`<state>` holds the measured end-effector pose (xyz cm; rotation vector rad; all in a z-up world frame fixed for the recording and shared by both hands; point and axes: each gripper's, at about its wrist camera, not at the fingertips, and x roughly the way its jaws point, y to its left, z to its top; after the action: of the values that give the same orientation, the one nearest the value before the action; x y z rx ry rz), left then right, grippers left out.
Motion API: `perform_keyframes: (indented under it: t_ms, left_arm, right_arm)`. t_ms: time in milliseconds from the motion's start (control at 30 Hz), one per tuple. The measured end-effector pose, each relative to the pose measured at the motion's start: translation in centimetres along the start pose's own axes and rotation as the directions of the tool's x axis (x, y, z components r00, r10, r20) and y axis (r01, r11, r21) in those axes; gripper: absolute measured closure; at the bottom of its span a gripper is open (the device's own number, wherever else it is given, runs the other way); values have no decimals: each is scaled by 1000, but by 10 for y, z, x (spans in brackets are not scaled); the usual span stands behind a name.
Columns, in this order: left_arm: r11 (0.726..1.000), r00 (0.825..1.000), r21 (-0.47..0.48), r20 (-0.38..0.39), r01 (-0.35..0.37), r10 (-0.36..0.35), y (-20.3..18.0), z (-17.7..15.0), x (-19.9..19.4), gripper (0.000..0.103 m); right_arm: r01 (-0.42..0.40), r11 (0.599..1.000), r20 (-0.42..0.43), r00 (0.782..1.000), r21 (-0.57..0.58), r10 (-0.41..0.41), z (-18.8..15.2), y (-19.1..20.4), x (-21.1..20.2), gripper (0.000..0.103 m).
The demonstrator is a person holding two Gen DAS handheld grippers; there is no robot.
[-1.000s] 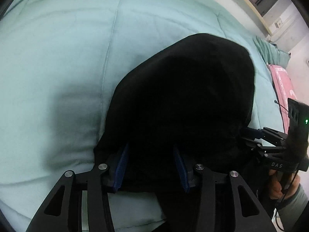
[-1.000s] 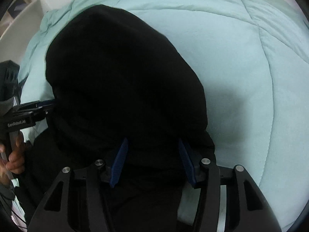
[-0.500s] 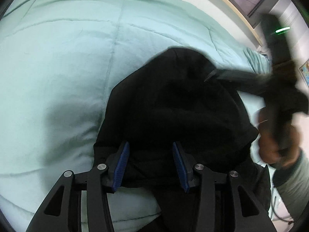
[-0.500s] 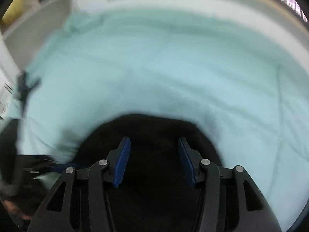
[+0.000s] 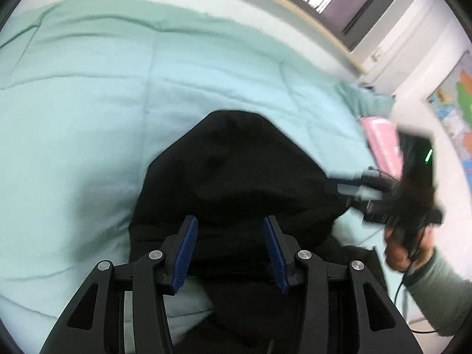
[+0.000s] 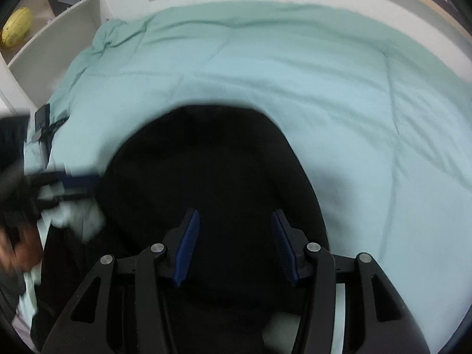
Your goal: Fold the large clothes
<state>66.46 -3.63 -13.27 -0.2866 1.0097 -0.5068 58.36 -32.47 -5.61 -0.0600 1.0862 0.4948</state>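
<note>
Black garment (image 5: 236, 177) bunched on mint quilt (image 5: 88, 118), fold unfinished. Left gripper (image 5: 230, 249) and right gripper (image 6: 236, 246): jaws spread, gripping nothing.

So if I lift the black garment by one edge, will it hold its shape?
Probably not. The black garment lies in a soft rounded heap on the quilt, so it likely droops and unfolds. It looks bulky, perhaps heavyish. Both grippers, left and right, are open.
</note>
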Motion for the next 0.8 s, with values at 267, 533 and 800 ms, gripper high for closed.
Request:
perform_keyframes:
  t_ms: [267,533,800]
  left_arm:
    - [989,982,-129,-180,-78,54,52,-21,59,57]
    - [995,998,86,-48,-41,45,27,10,-28,56]
    - [994,987,46,-133,99,-93,73,76,10,31]
  right_arm:
    - [60,993,-203,978,101,-38,-55,-33,45,52]
    - [-83,988,-75,993,133,93,-24,-59,-20,48]
    - [-168,978,-31,984,121,173,36,-98,-21,41]
